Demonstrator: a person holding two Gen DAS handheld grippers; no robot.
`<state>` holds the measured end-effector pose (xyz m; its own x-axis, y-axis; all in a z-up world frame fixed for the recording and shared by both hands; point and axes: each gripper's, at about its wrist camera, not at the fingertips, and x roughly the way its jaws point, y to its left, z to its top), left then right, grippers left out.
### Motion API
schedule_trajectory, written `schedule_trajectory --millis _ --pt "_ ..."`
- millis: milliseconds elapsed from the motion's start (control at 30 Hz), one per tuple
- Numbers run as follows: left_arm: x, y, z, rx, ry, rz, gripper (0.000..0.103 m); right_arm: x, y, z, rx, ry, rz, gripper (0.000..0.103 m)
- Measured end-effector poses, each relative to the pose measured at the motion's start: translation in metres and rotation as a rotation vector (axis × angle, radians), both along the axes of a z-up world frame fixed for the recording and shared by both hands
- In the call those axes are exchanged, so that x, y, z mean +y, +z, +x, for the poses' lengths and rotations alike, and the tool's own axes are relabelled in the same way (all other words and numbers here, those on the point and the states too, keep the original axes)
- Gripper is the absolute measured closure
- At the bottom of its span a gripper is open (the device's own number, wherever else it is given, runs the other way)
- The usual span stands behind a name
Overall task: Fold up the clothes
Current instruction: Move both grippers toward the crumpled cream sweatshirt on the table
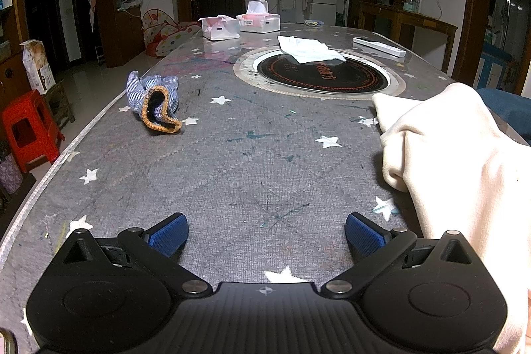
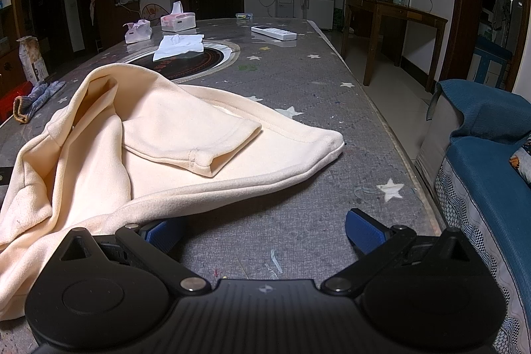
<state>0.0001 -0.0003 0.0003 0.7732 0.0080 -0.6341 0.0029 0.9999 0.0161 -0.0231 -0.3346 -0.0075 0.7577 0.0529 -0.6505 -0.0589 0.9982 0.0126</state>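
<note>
Cream fleece top [image 2: 172, 148] lies crumpled centre-left in the right wrist view on the table [image 2: 298, 82]. Left gripper [image 1: 267, 234] and right gripper [image 2: 264, 229] jaws both apart, empty. Risk: right gripper's left jaw sits under the hem, could snag one layer only and drag the bundle.

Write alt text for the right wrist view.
A crumpled cream fleece garment lies on a grey star-patterned table, one sleeve folded across it. The right gripper hovers open at its near hem, holding nothing. Behind it lie a white remote and a white cloth.
</note>
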Motion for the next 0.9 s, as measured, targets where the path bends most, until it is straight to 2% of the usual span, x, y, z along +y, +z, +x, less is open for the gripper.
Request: schedule_trajectory --millis 167,367,900 --pt "-0.007 0.001 -0.001 0.001 0.022 0.031 0.000 0.001 0.000 0.005 0.002 0.003 0.002 0.000" --pt "-0.014 0.011 -0.005 0.008 0.022 0.028 0.000 -0.004 0.004 -0.005 0.015 0.001 0.010 0.000" --pt "-0.051 0.042 -0.028 -0.028 -0.093 0.016 0.000 -0.006 0.026 -0.035 -0.035 0.023 0.016 0.001"
